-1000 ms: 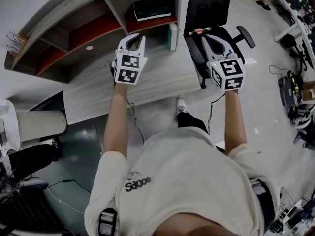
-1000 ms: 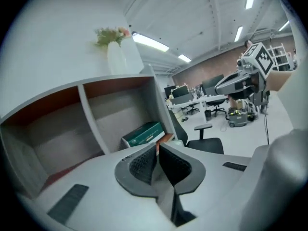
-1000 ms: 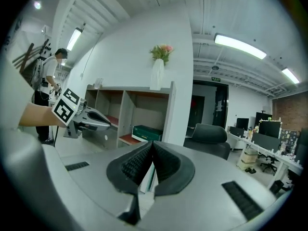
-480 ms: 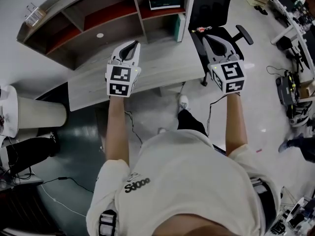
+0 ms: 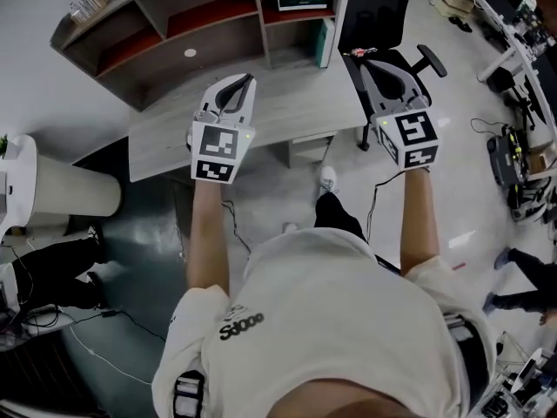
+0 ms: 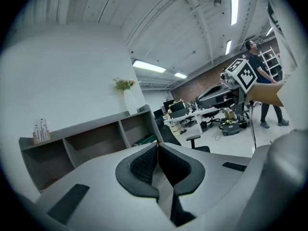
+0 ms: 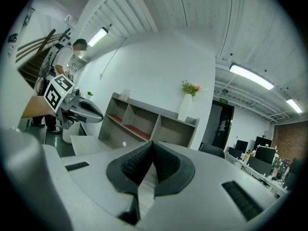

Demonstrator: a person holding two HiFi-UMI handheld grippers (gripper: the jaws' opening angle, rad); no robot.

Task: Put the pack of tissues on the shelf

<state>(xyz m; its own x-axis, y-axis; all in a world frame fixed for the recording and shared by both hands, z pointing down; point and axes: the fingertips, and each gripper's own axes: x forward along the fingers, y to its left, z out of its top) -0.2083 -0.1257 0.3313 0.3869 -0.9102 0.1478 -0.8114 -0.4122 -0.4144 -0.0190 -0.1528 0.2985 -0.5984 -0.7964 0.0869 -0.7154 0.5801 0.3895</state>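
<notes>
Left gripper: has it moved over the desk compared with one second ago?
Yes. The left gripper has drawn back from the shelf toward the person; its back end now overhangs the front edge of the desk.

The left gripper (image 5: pixel 244 80) and the right gripper (image 5: pixel 364 63) have smooth, matt grey plastic shells. Their pads (image 6: pixel 142 165) are black, finely ribbed and rubbery-looking. The marker cube (image 5: pixel 216 146) on each is matt white with black print. Under the left gripper, the desk (image 5: pixel 296 111) is pale, matt wood-grain board. Ahead of it, the shelf unit (image 5: pixel 157 64) is grey wood-look board with red shelf faces. Ahead of the right gripper, the office chair (image 5: pixel 374 7) looks to be black cloth. Beside that gripper, the pale floor (image 5: pixel 474 207) is glossy.
</notes>
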